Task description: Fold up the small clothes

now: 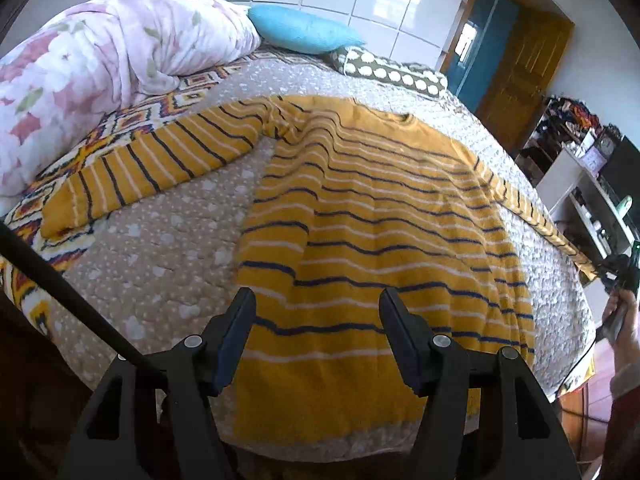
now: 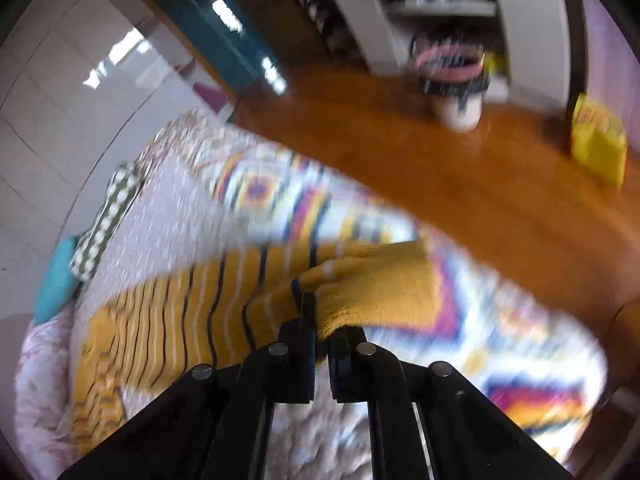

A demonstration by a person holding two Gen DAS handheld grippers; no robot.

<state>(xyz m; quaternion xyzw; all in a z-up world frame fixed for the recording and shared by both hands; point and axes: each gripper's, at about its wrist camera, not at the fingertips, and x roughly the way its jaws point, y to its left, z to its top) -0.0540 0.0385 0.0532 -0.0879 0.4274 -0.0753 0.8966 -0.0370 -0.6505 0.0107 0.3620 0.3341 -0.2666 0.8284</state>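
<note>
A mustard-yellow sweater with navy and white stripes (image 1: 380, 216) lies spread on the bed, hem toward me, one sleeve (image 1: 152, 160) stretched out to the left. My left gripper (image 1: 316, 312) is open and empty, hovering above the hem. The other sleeve runs off to the right edge of the bed, where my right gripper (image 1: 618, 276) shows small. In the right wrist view my right gripper (image 2: 322, 324) is shut on the cuff of that sleeve (image 2: 372, 284), lifted off the bed; the view is motion-blurred.
The bed has a beige dotted quilt (image 1: 168, 248) over a patterned blanket (image 2: 280, 196). A floral duvet (image 1: 88, 72), a blue pillow (image 1: 304, 32) and a spotted pillow (image 1: 396, 72) lie at the head. Shelves (image 1: 592, 184) and a wooden door (image 1: 520, 68) stand right. A bin (image 2: 456, 84) is on the floor.
</note>
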